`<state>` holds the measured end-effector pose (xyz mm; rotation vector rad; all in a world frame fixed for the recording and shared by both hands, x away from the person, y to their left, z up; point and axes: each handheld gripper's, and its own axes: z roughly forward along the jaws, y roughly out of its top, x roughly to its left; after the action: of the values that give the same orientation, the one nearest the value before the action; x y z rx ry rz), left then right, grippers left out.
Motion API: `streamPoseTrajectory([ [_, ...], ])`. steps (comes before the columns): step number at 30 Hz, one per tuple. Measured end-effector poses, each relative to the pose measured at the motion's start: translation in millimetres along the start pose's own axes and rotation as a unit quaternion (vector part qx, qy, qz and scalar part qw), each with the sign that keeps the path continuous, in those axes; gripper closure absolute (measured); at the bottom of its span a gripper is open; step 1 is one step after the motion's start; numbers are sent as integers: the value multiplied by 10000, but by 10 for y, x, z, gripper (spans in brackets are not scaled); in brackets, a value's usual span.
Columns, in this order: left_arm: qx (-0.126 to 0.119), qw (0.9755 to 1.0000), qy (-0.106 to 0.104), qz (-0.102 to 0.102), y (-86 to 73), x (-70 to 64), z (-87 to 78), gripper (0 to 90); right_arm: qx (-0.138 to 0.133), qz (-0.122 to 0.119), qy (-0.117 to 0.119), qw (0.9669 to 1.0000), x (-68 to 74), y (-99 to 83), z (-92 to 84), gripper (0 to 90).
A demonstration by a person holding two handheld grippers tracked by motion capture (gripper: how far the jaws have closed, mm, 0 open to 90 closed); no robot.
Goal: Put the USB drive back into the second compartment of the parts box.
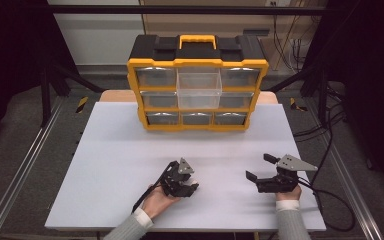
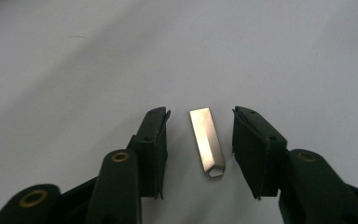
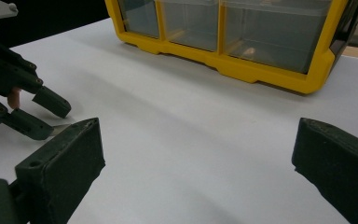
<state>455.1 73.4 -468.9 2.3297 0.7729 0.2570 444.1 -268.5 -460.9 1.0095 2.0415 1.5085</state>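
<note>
Surface: a plain white rectangular tabletop board (image 1: 130,150), matte and pretty clean, sitting on a light wooden table whose edge peeks out behind it.
Room: dark all round, black frame posts left and right, grey carpet-ish floor, metal rails along both sides of the table, a bundle of black cables on the floor at the right, pale wall and some wiring at the back.
Organizer: a yellow-and-black plastic drawer cabinet with clear drawers and a yellow carry handle (image 1: 197,82) stands at the far edge of the board, upright; its top-middle clear drawer is pulled out toward the person.
Metal piece: a small flat shiny silver metal strip with one pointed end (image 2: 207,142) lies on the white board, right between the left jaws, not touched by either.
Left gripper: the black two-jaw left gripper (image 1: 187,181), near the front middle of the board, angled down, jaws spread apart either side of the strip, nothing gripped.
Right gripper: the black right gripper with its grey plate (image 1: 261,167), front right, well apart from the left one, jaws wide apart, holding nothing, aimed toward the cabinet.
</note>
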Motion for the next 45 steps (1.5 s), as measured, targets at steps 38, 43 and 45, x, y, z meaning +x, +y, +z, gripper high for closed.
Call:
streamPoseTrajectory([
  [38, 26, 9998, -104, -140, -3, 35, -2, 787, 4, 16, 14, 10000, 0, 0, 1, 25],
  [43, -35, 9998, -84, -149, 1, 37, -27, 787, 5, 8, 17, 10000, -1, 0, 2, 25],
  [45, -54, 9998, -102, -159, 5, 42, -52, 787, 12, 20, 17, 10000, 1, 0, 2, 25],
])
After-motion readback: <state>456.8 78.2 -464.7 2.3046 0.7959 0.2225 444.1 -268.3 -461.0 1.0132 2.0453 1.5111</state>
